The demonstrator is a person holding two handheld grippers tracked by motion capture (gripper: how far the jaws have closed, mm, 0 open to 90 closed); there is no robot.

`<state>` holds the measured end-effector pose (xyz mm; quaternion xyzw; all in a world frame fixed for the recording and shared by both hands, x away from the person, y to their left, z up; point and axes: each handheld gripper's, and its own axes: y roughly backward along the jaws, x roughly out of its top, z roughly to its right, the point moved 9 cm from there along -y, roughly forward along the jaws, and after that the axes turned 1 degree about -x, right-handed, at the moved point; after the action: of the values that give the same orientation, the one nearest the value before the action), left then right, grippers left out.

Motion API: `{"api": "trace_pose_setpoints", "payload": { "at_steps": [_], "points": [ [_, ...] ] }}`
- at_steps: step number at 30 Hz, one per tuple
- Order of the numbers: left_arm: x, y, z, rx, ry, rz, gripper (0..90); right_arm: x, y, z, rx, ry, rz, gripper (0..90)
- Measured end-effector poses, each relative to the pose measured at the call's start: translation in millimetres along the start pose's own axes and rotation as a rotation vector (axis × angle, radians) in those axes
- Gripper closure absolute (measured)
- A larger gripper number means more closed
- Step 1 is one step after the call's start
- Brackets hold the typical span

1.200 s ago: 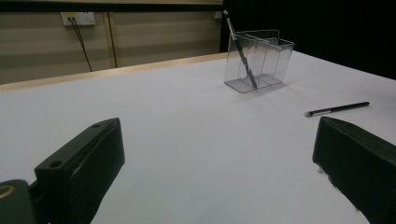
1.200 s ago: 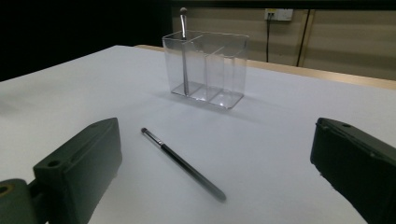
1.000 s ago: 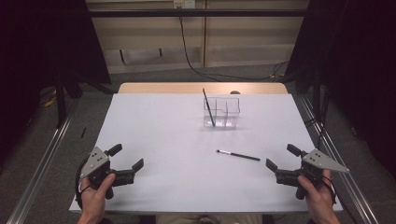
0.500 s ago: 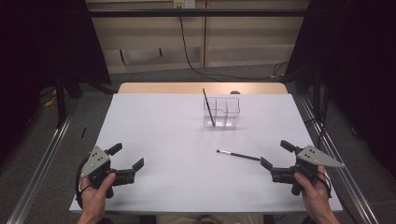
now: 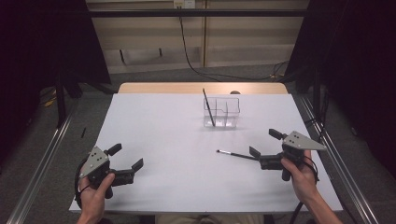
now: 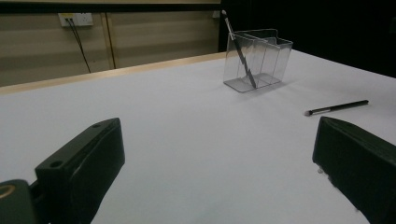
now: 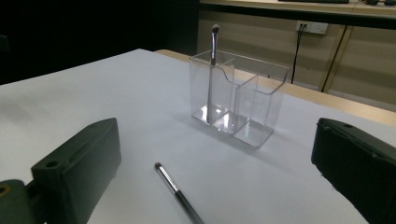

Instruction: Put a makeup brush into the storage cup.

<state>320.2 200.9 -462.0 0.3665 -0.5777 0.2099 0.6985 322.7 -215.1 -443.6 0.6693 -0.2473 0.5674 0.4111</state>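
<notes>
Because the loose brush (image 5: 237, 154) lies flat on the counter (image 5: 163, 135) short of the clear holder (image 5: 222, 112), we bring the right hand-held gripper (image 5: 264, 148), jaws spread and empty, up to its handle end.

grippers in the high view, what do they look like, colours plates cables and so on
Both are black hand-held tools with two blocky black fingers. The left gripper and the right gripper each carry a grey three-cornered plate on top, the left one marked with small dark dots. A black cable trails from each. The forearms are bare, with no sleeves in sight.
</notes>
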Motion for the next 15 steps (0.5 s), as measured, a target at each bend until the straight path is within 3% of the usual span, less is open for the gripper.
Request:
{"api": "trace_pose_setpoints", "payload": {
  "at_steps": [6,15],
  "points": [
    [0.1,0.7,-0.3,0.005,-0.004,-0.001,2.4,9.0,-14.7,-4.5,0.034,0.025,-0.015,1.4],
    [0.2,1.0,-1.7,0.014,0.003,0.001,2.4,15.9,-33.8,4.3,0.028,0.02,-0.032,2.1]
  ]
}}
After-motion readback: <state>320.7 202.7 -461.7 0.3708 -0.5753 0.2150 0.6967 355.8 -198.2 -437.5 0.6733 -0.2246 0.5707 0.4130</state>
